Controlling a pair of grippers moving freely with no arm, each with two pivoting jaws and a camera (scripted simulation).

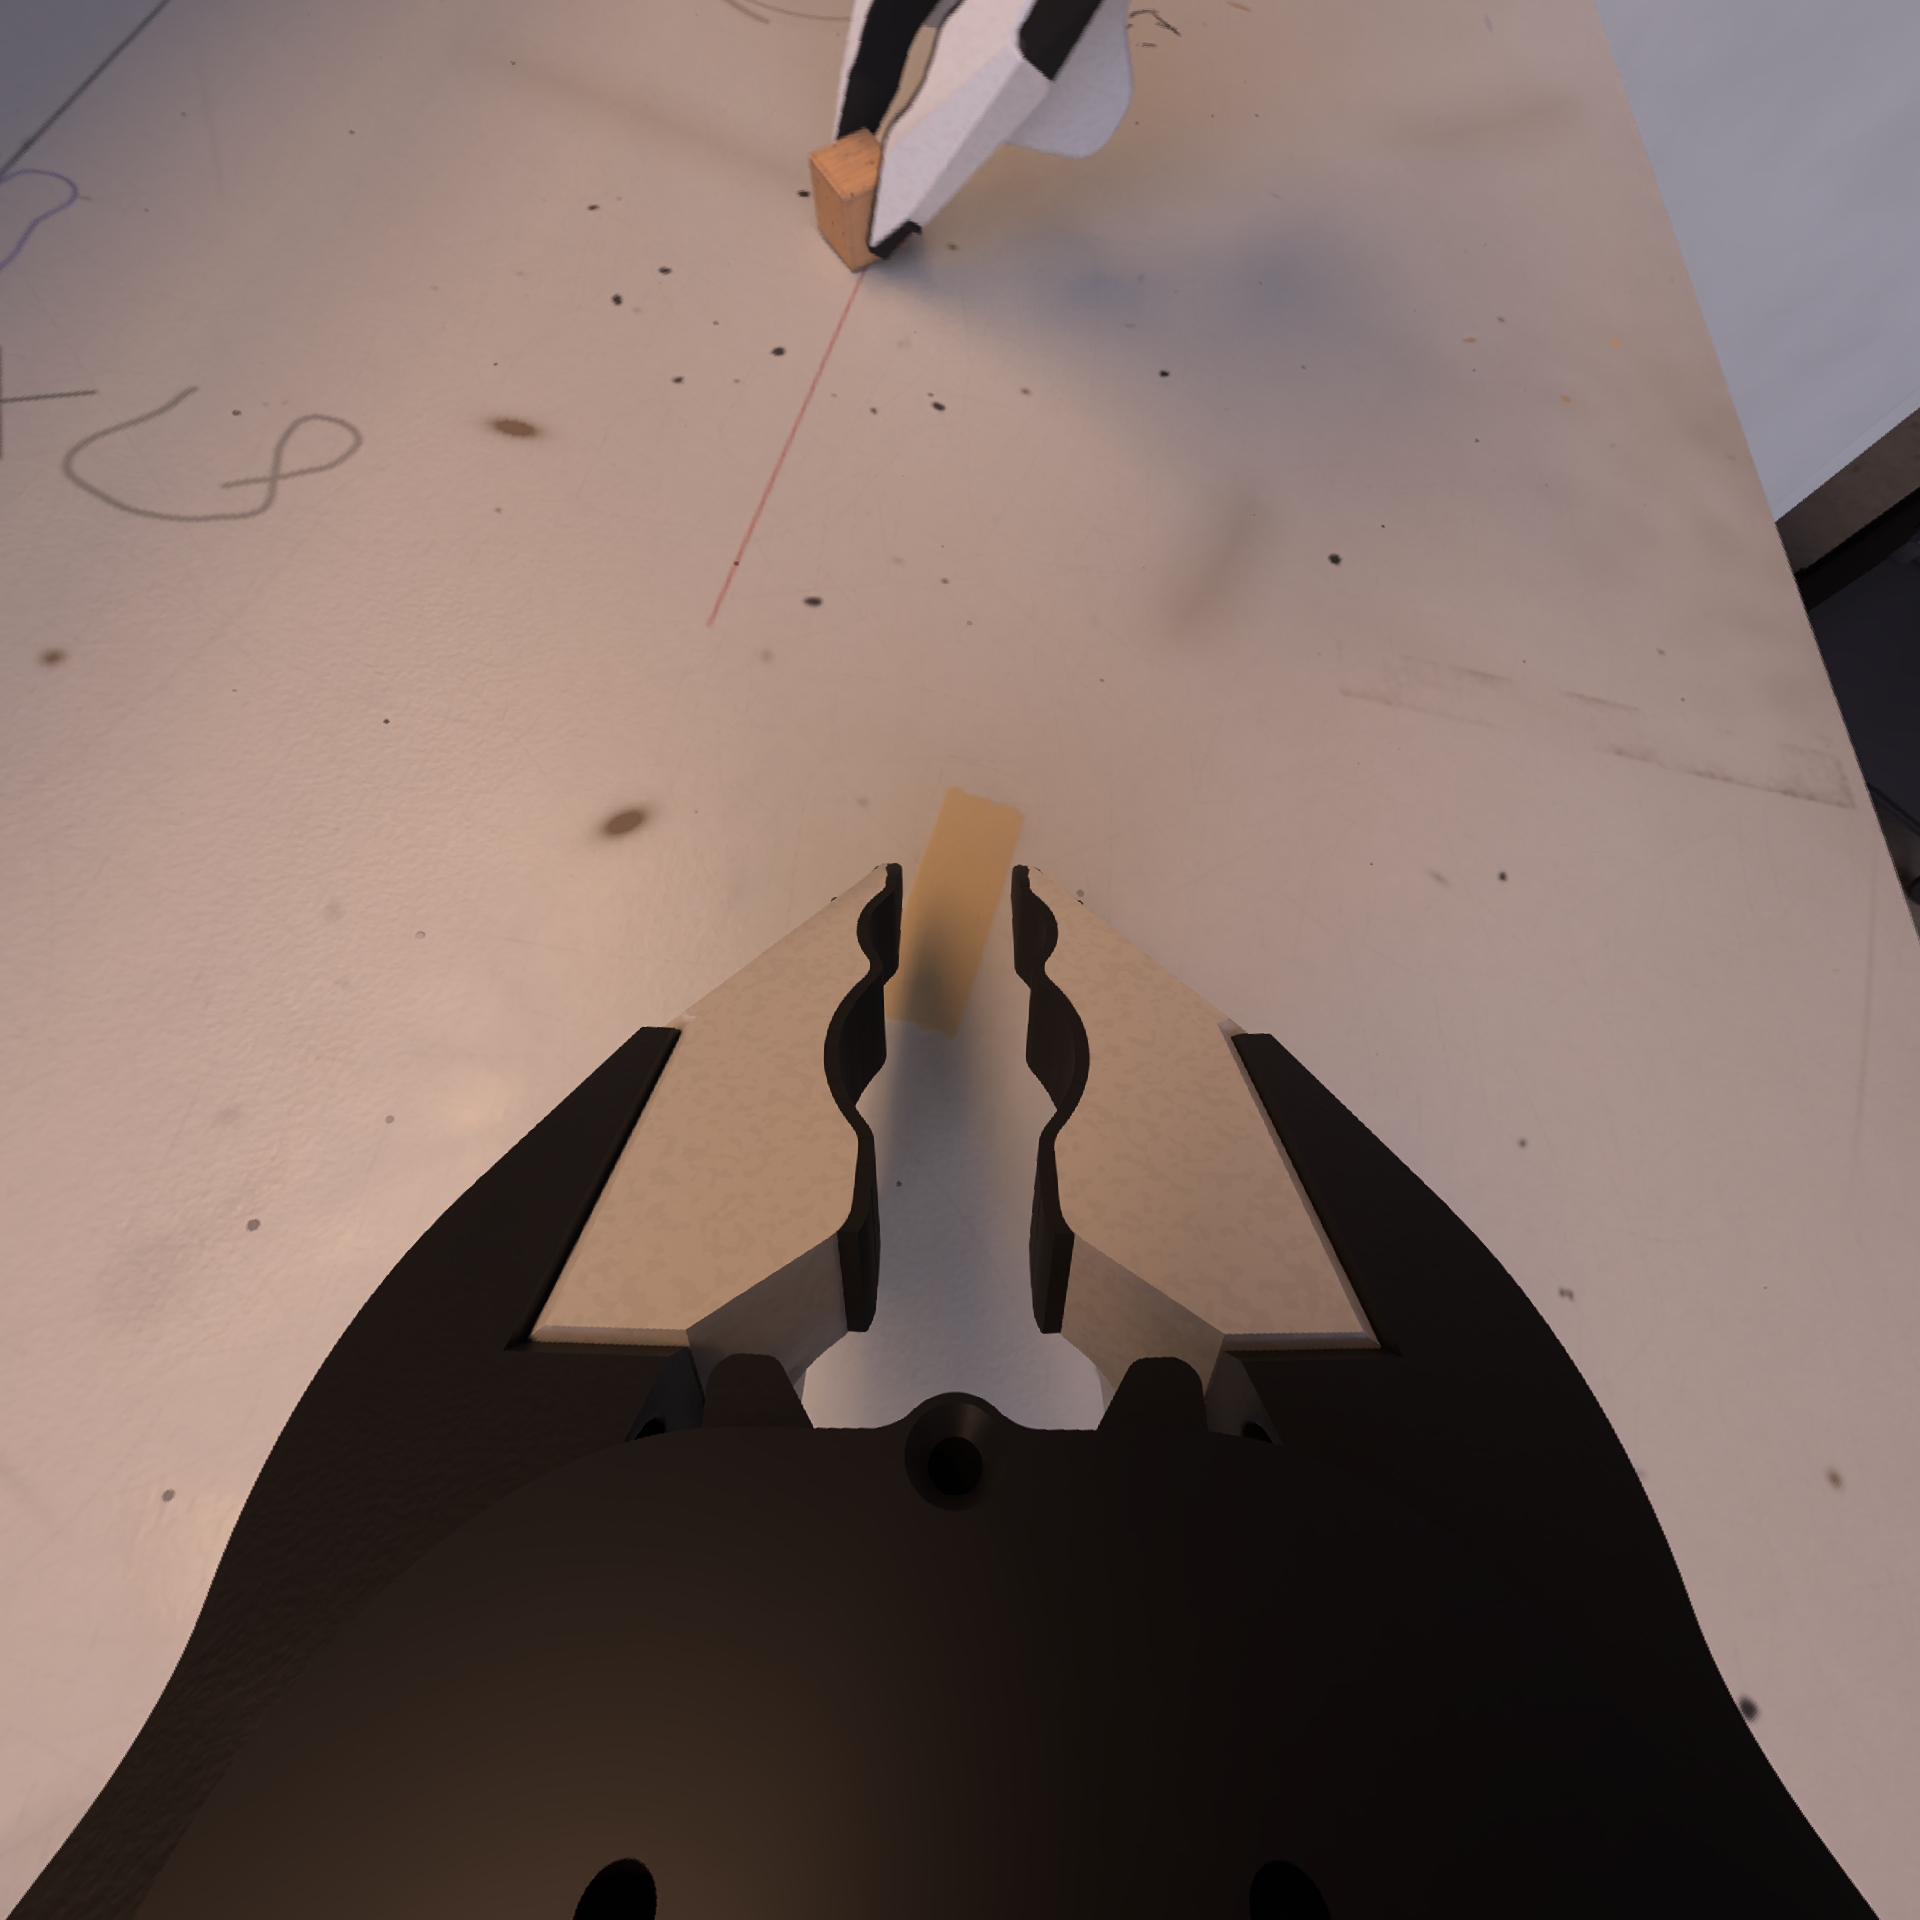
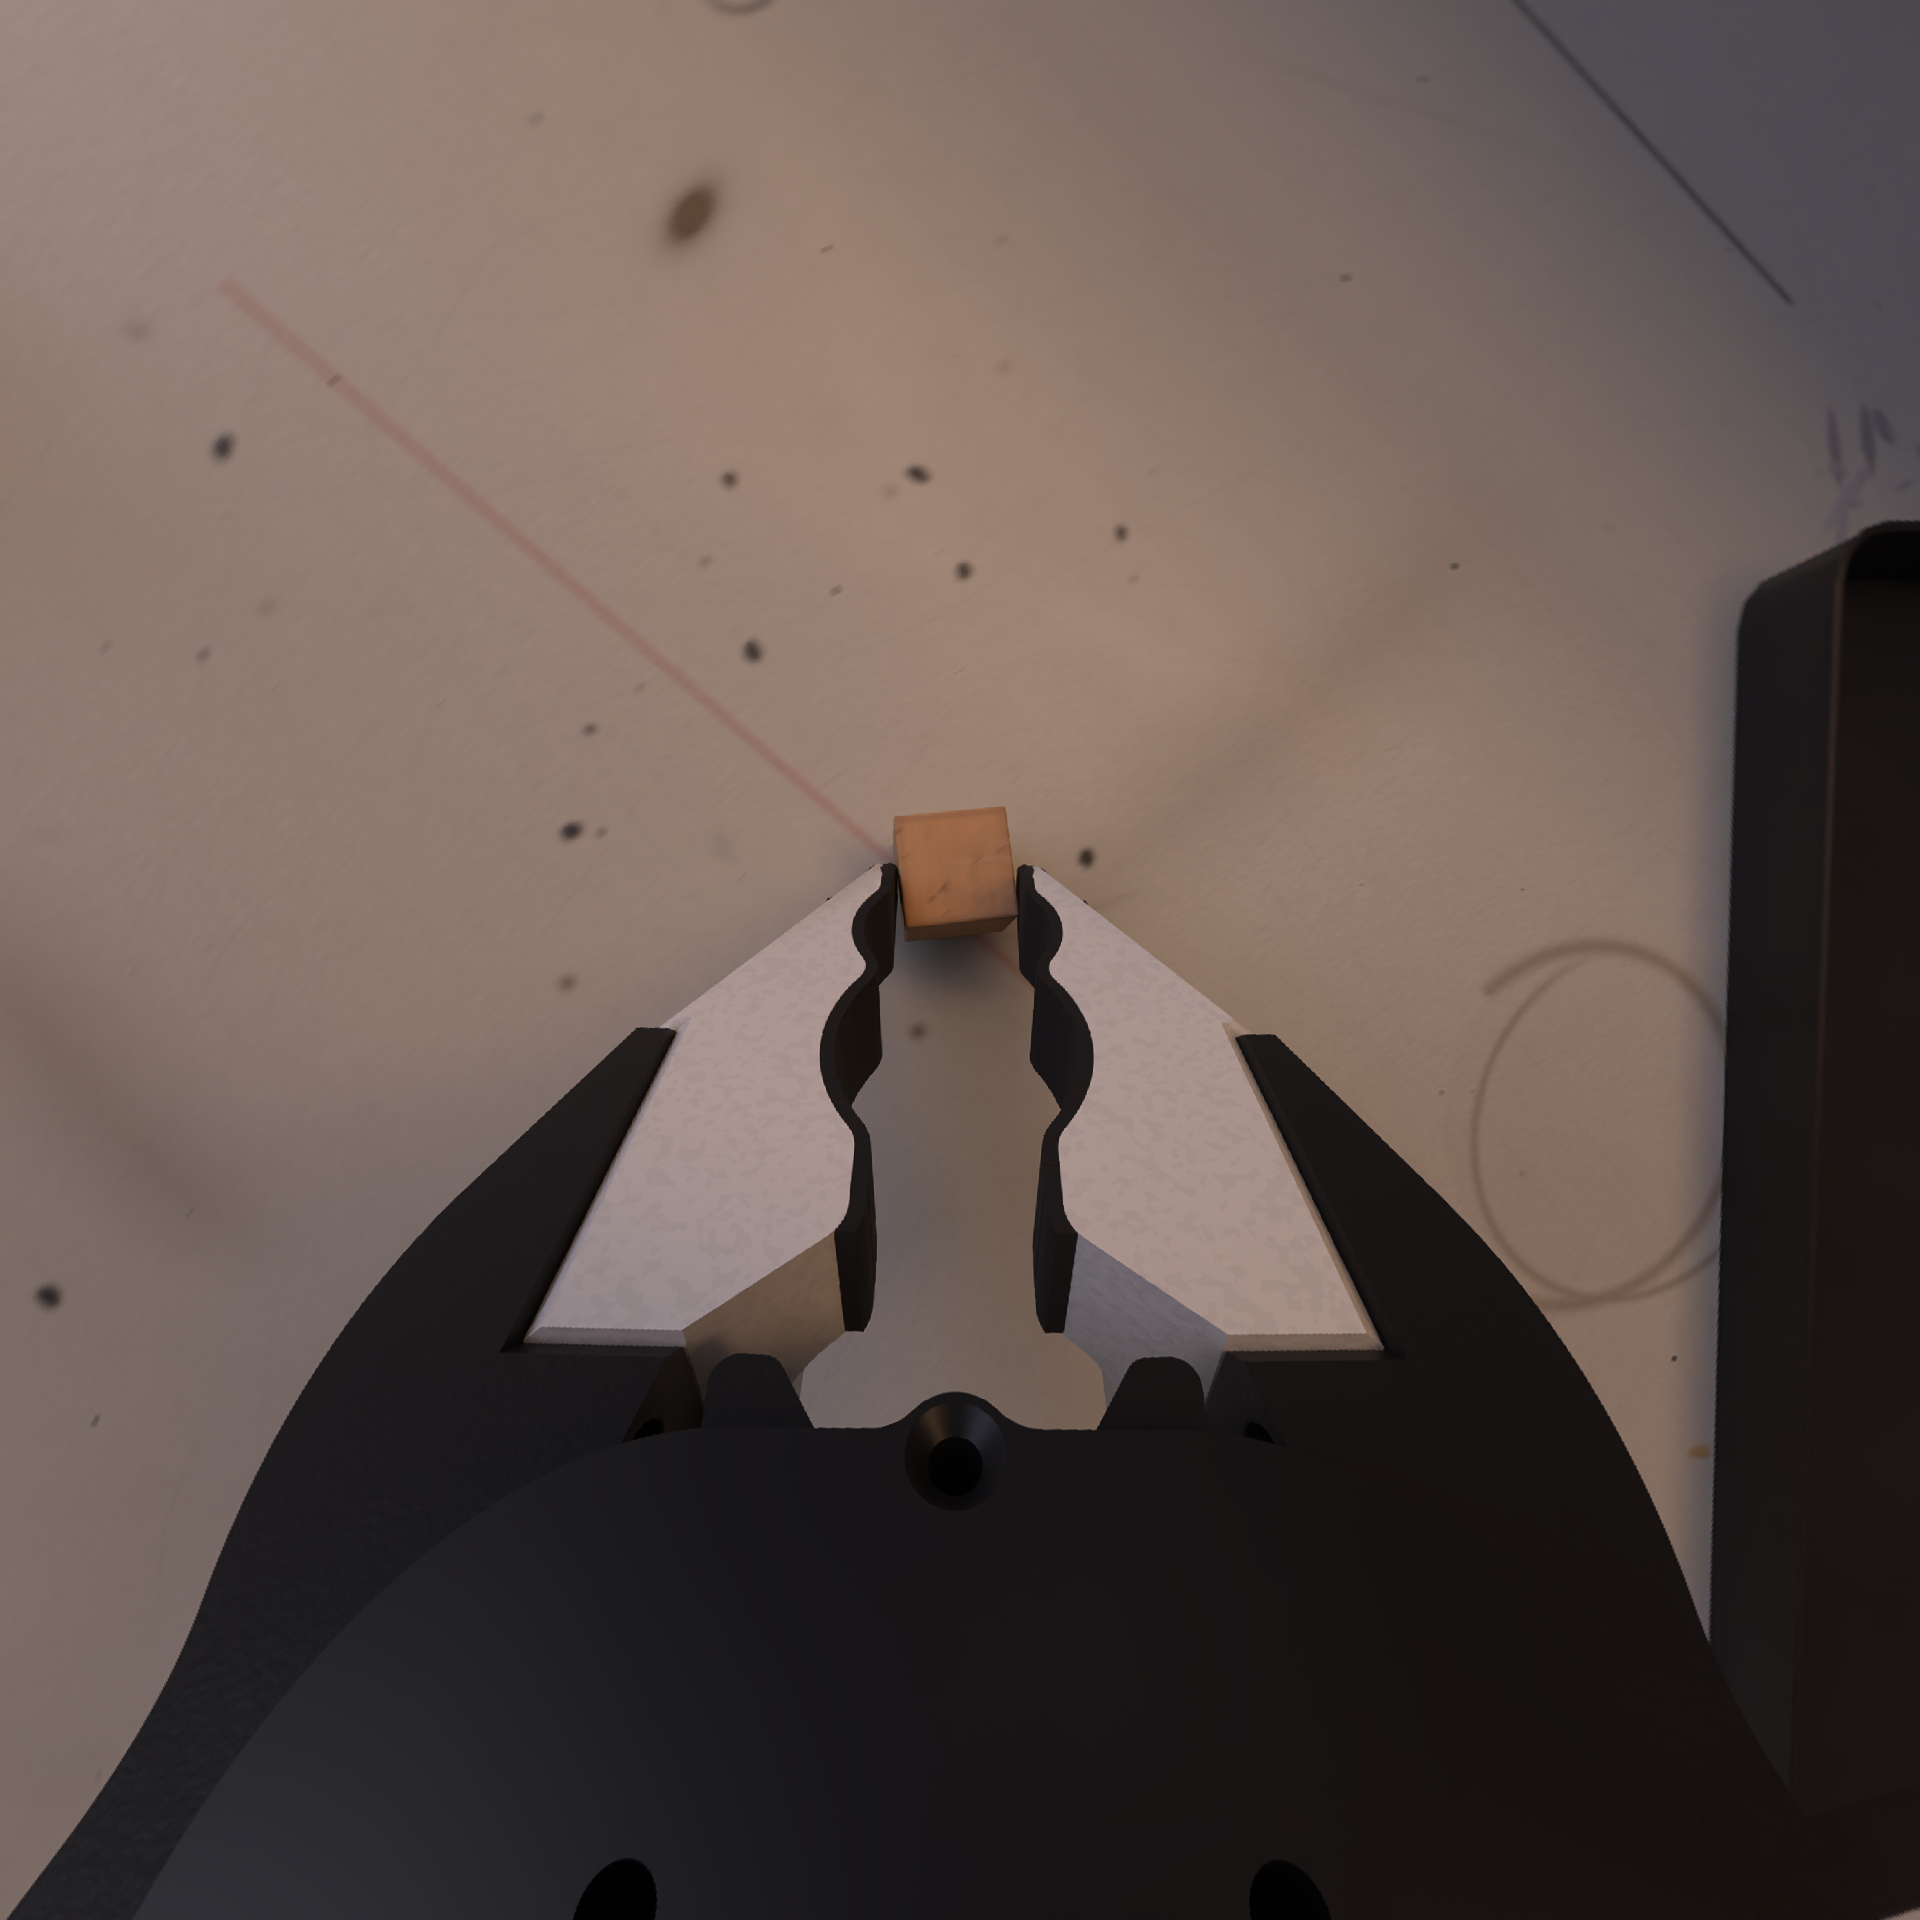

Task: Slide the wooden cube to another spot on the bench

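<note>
The small wooden cube sits on the pale, speckled bench, at the end of a thin red line. My right gripper has its fingertips on both sides of the cube, pressed against it. In the left wrist view the cube is far ahead, with the right gripper tilted down over it and its tips at the bench. My left gripper is open and empty, low over the bench and far from the cube.
A yellowish strip of tape lies on the bench under my left fingertips. A black flat-sided object stands to the right of my right gripper. The bench's right edge runs along the right of the left wrist view.
</note>
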